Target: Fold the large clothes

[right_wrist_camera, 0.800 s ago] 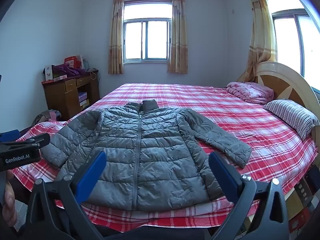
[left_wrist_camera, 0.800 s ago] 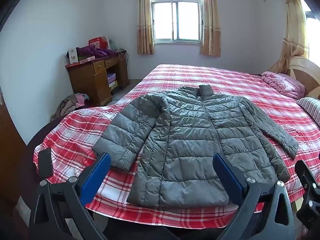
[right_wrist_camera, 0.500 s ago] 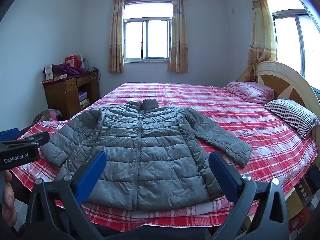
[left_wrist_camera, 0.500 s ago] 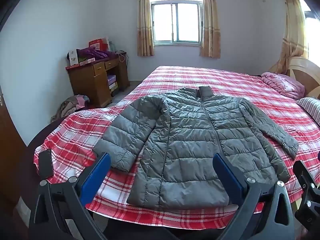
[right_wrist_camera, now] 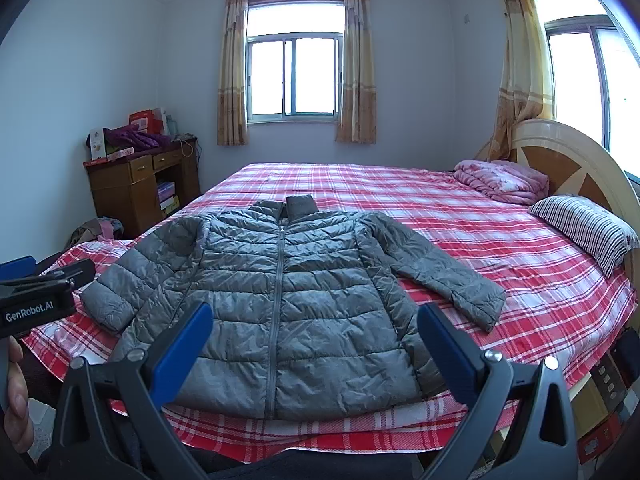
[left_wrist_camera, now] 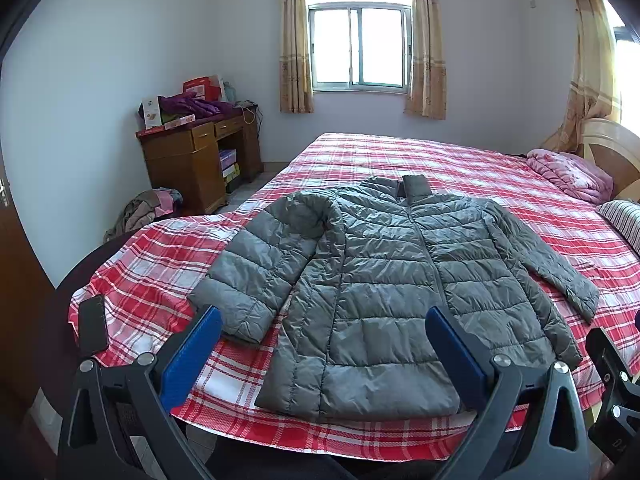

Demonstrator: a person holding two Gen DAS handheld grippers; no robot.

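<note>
A grey quilted puffer jacket (left_wrist_camera: pixel 384 292) lies flat and zipped, front up, on the red plaid bed (left_wrist_camera: pixel 400 160), collar away from me, both sleeves spread out. It also shows in the right wrist view (right_wrist_camera: pixel 280 304). My left gripper (left_wrist_camera: pixel 324 344) is open and empty, held above the near bed edge over the jacket's left hem and sleeve cuff. My right gripper (right_wrist_camera: pixel 314 344) is open and empty, held above the jacket's hem near the zip. Neither touches the jacket.
A black phone (left_wrist_camera: pixel 93 325) lies on the bed's near left corner. A wooden desk (left_wrist_camera: pixel 192 160) with boxes stands at the left wall, clothes (left_wrist_camera: pixel 144 212) heaped beside it. A pink quilt (right_wrist_camera: pixel 504 180), striped pillow (right_wrist_camera: pixel 584 228) and headboard (right_wrist_camera: pixel 568 160) are at the right.
Both views have shifted only slightly; the jacket lies as before and both grippers stay open.
</note>
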